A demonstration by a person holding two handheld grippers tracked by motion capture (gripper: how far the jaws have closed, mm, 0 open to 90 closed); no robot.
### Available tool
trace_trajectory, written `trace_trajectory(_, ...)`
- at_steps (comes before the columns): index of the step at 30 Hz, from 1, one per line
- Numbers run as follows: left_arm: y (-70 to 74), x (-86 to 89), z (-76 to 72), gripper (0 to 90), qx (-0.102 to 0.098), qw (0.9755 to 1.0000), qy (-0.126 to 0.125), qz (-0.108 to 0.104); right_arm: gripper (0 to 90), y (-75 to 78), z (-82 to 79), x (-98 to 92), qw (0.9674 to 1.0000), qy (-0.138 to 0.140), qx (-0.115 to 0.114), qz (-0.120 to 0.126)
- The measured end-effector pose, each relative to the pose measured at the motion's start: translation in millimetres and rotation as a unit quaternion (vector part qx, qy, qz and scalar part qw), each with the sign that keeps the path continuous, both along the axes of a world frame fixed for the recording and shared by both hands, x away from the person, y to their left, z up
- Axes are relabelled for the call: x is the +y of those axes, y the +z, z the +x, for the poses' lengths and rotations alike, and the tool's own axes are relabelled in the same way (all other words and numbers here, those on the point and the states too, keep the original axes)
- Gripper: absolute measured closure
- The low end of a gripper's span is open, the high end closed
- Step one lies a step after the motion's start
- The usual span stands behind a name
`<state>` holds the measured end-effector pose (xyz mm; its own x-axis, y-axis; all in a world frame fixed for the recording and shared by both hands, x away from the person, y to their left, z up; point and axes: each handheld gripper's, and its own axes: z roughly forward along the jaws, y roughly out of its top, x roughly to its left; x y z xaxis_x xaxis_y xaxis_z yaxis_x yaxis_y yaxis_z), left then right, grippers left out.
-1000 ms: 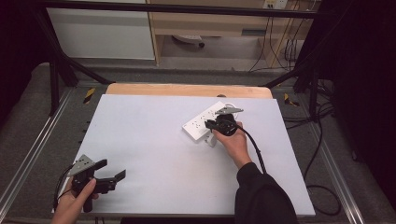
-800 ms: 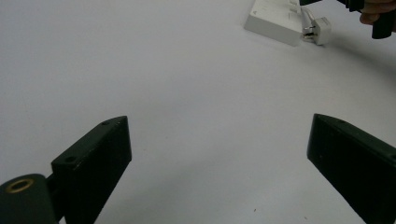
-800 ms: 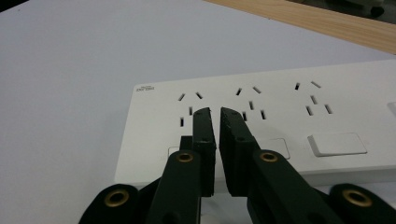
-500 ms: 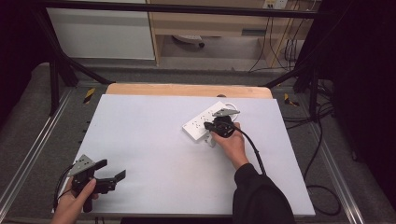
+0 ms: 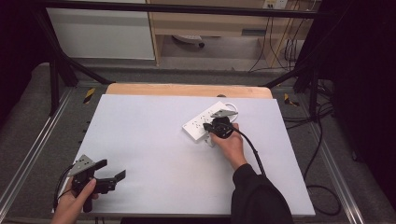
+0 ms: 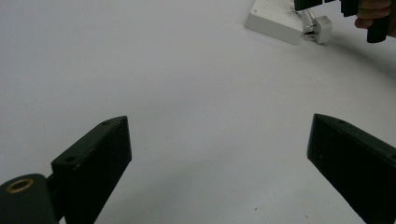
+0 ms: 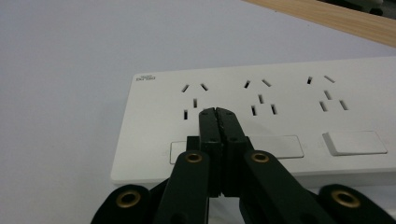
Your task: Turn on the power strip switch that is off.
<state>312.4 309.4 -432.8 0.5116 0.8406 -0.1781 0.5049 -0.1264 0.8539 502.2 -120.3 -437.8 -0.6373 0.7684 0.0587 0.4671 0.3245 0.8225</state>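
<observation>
A white power strip (image 5: 197, 124) lies slantwise on the white table top (image 5: 149, 140), right of centre. In the right gripper view the power strip (image 7: 289, 100) shows three socket groups and flat switches. My right gripper (image 7: 217, 112) is shut with nothing between its jaws, its tips over the strip's end socket; I cannot tell whether they touch. From above, the right gripper (image 5: 209, 127) sits at the strip's near side. A white plug (image 6: 320, 29) lies beside the power strip (image 6: 273, 18). My left gripper (image 5: 111, 169) rests open at the near left corner; the left gripper (image 6: 219, 126) holds nothing.
A wooden edge (image 5: 187, 90) runs along the table's far side. Metal rails (image 5: 35, 140) flank the table. Cables (image 5: 322, 154) trail on the floor at the right. A black cable (image 5: 252, 149) runs from the right gripper along the sleeve.
My right hand has shifted slightly at the power strip. The left hand and its gripper have stayed put.
</observation>
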Motion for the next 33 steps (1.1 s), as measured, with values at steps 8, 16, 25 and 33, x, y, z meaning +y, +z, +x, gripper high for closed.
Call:
trace_trajectory(8, -0.1, 0.1, 0.0, 6.4, 0.0, 1.0, 0.0, 0.0, 90.0, -1.7, 0.5, 0.5, 1.0, -0.001, 0.002, 0.0)
trace_trajectory(16, -0.2, 0.0, -0.1, 6.5, 0.001, 1.0, 0.0, 0.001, 90.0, -2.6, 1.2, 0.0, 1.0, -0.001, 0.003, 0.006)
trace_trajectory(25, -0.3, 0.0, -0.1, 6.5, 0.002, 1.0, 0.001, 0.001, 90.0, -3.1, 1.1, -0.5, 0.9999, -0.001, 0.004, 0.01)
trace_trajectory(33, -0.5, 0.0, 0.0, 6.4, 0.003, 1.0, 0.001, 0.003, 90.0, -3.3, 1.4, -0.9, 0.9999, -0.002, 0.005, 0.012)
